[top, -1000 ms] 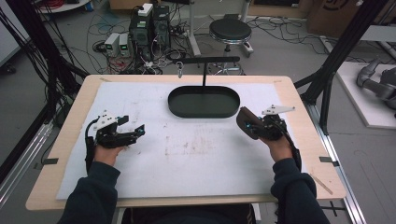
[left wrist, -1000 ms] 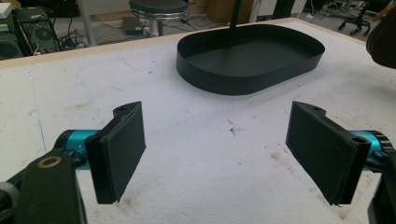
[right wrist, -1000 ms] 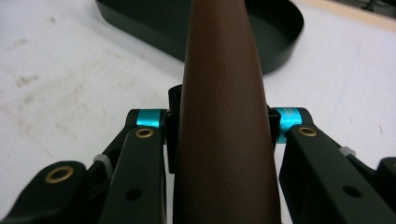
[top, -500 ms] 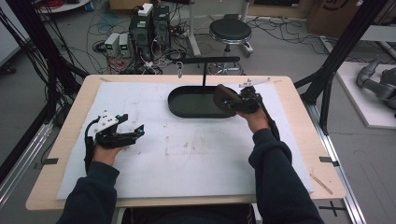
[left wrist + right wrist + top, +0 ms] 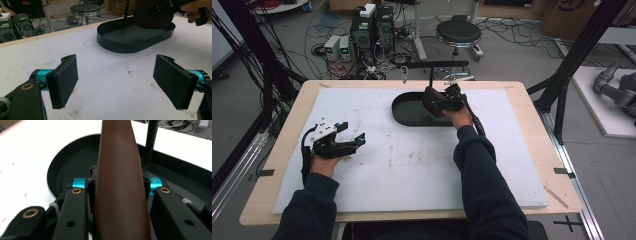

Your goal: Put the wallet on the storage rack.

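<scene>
Right gripper (image 5: 443, 104) pinching brown object (image 5: 120, 182) over black tray (image 5: 404, 112), looks not yet set down; left gripper (image 5: 348, 143) spread, idle on table (image 5: 412, 170).

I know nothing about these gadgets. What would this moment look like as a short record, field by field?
Setting: white foam-covered wooden table
Left gripper: jaws wide apart, nothing between them, low over the white surface
Right gripper: clamped on a smooth dark brown leather-like object, above the tray
Tray: black oval metal tray with a low wall, at the table's far side
Post: thin black upright post rising from the tray, with a black crossbar on top
Background: black round stool, computers and cables on the floor
</scene>
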